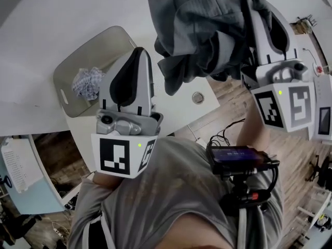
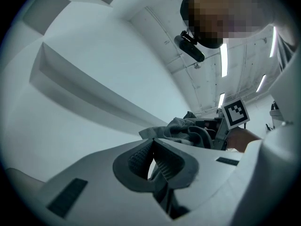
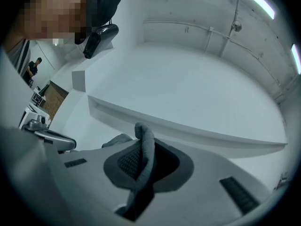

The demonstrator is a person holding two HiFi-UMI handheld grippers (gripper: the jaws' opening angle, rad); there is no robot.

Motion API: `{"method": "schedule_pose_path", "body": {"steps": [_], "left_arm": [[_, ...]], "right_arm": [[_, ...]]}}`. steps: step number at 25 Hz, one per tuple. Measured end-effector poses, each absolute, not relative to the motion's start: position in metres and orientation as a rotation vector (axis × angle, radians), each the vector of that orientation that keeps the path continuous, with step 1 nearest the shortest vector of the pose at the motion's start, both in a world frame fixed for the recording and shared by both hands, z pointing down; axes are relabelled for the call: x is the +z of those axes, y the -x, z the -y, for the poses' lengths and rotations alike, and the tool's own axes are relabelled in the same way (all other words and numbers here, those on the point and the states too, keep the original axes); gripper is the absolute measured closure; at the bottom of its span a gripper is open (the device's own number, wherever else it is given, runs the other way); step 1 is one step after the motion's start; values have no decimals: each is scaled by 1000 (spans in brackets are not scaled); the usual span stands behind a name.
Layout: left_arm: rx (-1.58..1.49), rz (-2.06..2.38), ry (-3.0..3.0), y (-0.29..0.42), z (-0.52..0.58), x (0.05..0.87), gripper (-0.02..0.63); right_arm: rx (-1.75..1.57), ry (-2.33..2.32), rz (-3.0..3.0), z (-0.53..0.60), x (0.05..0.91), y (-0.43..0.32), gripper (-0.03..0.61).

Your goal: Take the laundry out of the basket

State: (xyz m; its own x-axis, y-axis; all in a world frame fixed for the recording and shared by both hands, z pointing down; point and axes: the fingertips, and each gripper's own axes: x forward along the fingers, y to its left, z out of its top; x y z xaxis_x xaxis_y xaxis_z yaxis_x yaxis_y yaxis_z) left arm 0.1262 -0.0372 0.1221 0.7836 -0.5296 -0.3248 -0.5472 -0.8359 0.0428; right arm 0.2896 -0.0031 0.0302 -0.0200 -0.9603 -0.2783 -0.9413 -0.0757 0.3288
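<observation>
A dark grey garment (image 1: 202, 30) hangs bunched over the white table (image 1: 52, 14) at the top middle of the head view. My right gripper (image 1: 254, 3) is shut on it, and a fold (image 3: 145, 145) sticks up between its pads. My left gripper (image 1: 144, 51) stands just left of the garment, over the basket's near corner. Its tips meet, and a thin grey strip of the garment (image 2: 181, 126) seems pinched low between its pads (image 2: 136, 159). The beige laundry basket (image 1: 111, 40) sits at the left with a crumpled checked cloth (image 1: 88, 83) inside.
A small round fitting (image 1: 197, 97) sits in the table near its front edge. Wooden floor with cables and equipment (image 1: 306, 170) lies to the right. A black device (image 1: 236, 160) hangs on the person's chest below the grippers.
</observation>
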Motion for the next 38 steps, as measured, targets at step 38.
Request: {"method": "schedule_pose_path", "body": {"steps": [38], "left_arm": [[128, -1094, 2878, -138, 51, 181, 606]], "right_arm": [[109, -1812, 2359, 48, 375, -237, 537]]}}
